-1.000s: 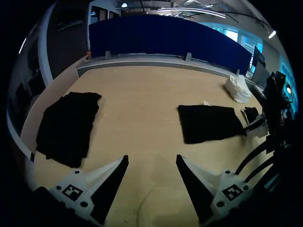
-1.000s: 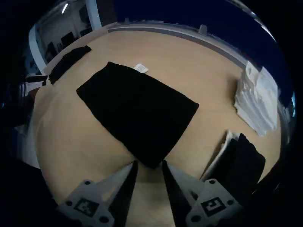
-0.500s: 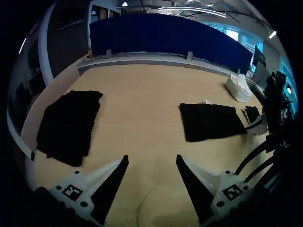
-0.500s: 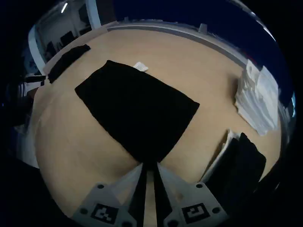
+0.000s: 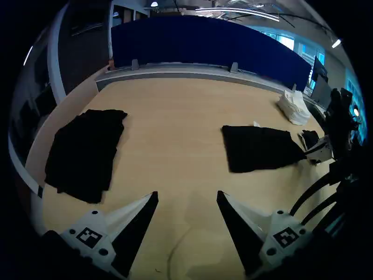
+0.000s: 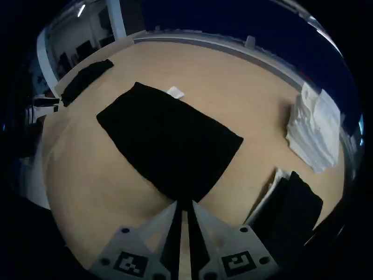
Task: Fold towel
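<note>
In the left gripper view, a rumpled dark cloth pile (image 5: 84, 151) lies at the left of the frame on the pale wooden counter (image 5: 172, 116), well apart from everything else. At bottom centre is the left gripper (image 5: 186, 195). Its jaws stand wide, with nothing between them and only bare counter in front. A blue partition (image 5: 205, 44) runs along the counter's far edge across the top of the frame. Right of centre the black towel (image 5: 256, 148) lies mostly flat. Its right-hand corner is drawn out to a point at the right gripper (image 5: 310, 156), which comes in from the right edge. A white stack (image 5: 293, 103) of folded cloth sits at the upper right, near the partition.

In the right gripper view, the dark cloth pile (image 6: 86, 78) shows small at the upper left, by the counter's edge. The black towel (image 6: 170, 140) spreads across the middle of the frame as a slanted rectangle, one corner pointing down toward the camera. A small white tag (image 6: 176, 92) peeks out at its far edge. At bottom centre the right gripper (image 6: 184, 205) has its jaws drawn narrow, pinching that near corner of the towel between them. At the right of the frame, the white stack (image 6: 314, 128) rests on the counter, apart from the towel. Below it, at the lower right, is a folded dark cloth (image 6: 293, 210) with a white edge showing along its left side.
</note>
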`<state>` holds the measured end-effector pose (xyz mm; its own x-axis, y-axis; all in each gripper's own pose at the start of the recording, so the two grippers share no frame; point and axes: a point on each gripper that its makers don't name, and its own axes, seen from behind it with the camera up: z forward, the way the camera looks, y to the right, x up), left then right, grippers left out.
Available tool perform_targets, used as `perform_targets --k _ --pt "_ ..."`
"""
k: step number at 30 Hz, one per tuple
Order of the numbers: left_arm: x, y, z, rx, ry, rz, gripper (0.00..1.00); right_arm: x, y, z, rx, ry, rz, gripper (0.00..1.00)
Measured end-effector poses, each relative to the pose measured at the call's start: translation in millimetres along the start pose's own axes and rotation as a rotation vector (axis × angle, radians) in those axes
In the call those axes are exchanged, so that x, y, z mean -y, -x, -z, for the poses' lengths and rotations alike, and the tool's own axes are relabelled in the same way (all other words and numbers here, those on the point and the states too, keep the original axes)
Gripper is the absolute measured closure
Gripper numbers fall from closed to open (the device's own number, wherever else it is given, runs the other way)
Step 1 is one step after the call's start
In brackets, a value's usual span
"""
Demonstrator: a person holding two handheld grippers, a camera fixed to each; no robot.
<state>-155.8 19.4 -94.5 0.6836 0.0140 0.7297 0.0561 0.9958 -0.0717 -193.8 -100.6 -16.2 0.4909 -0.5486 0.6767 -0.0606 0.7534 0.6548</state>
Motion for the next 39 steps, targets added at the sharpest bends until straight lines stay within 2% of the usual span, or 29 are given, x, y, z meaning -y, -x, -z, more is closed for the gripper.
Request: perform_targets --k 12,26,30,39 --pt "0.6 -1.9 4.1 -0.006 0.004 0.015 0.07 11.1 -80.0 29.0 -0.095 -0.004 0.074 0.93" --pt "3.5 -3.8 8.3 -0.022 0.014 0.037 0.07 24.7 -119.9 19.7 -0.086 -0.019 0.146 0.93" --pt "6.7 -3.3 10.8 -0.029 0.014 0.049 0.07 43.2 -141.4 13.6 -0.086 -0.040 0.201 0.93" --pt "16.2 -0.7 13.2 -0.048 0.007 0.092 0.07 116.9 -179.8 -18.3 -0.063 -0.122 0.372 0.93"
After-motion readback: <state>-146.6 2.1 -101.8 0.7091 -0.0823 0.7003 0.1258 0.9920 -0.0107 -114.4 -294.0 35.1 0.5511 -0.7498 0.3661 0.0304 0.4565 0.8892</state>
